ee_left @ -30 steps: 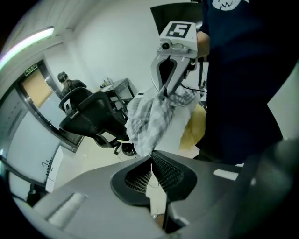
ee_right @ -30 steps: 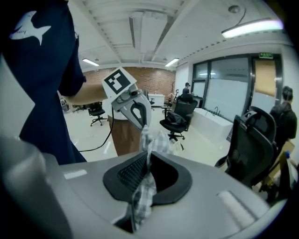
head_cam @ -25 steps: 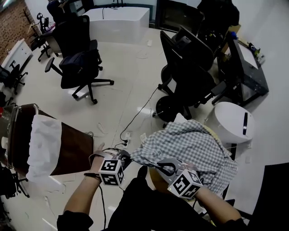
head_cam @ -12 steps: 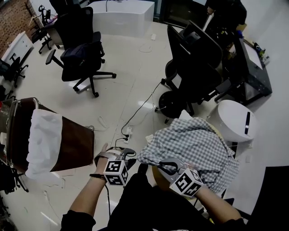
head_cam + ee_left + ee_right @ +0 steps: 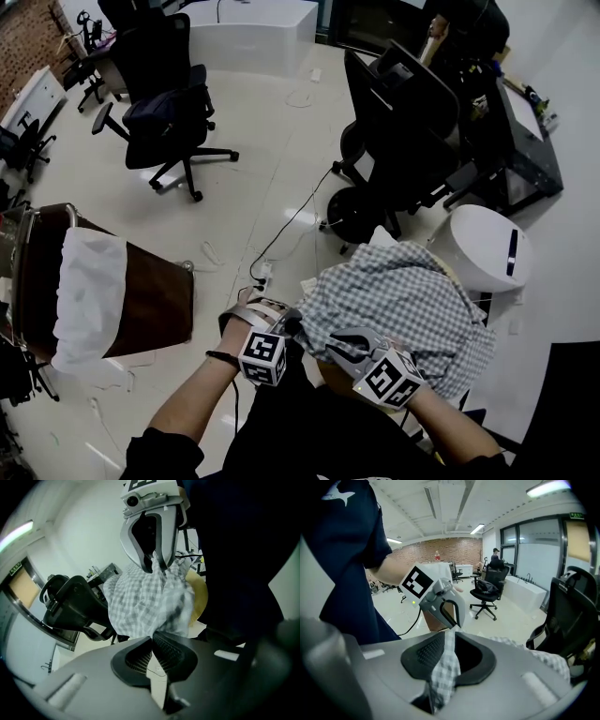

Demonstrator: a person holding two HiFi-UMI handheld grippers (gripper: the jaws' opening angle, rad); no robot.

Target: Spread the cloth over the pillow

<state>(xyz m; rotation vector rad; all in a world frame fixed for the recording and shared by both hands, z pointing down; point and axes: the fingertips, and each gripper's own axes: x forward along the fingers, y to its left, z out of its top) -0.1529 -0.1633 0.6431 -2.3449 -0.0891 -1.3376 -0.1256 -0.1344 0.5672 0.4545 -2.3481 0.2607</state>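
Left gripper (image 5: 153, 638): your fingers had just snapped together, pinching the edge of the checked cloth (image 5: 403, 300) at their tips.

Right gripper (image 5: 449, 641): your fingers, lately eased a little wider, clamped a bunched fold of the same cloth.

Cloth: it lay draped over the yellow pillow (image 5: 200, 592), which showed under its near edge, close in front of you.

Surroundings: a white round bin (image 5: 483, 253) stood just beside the cloth, and a black office chair (image 5: 403, 122) stood beyond it on the floor (image 5: 272, 178).
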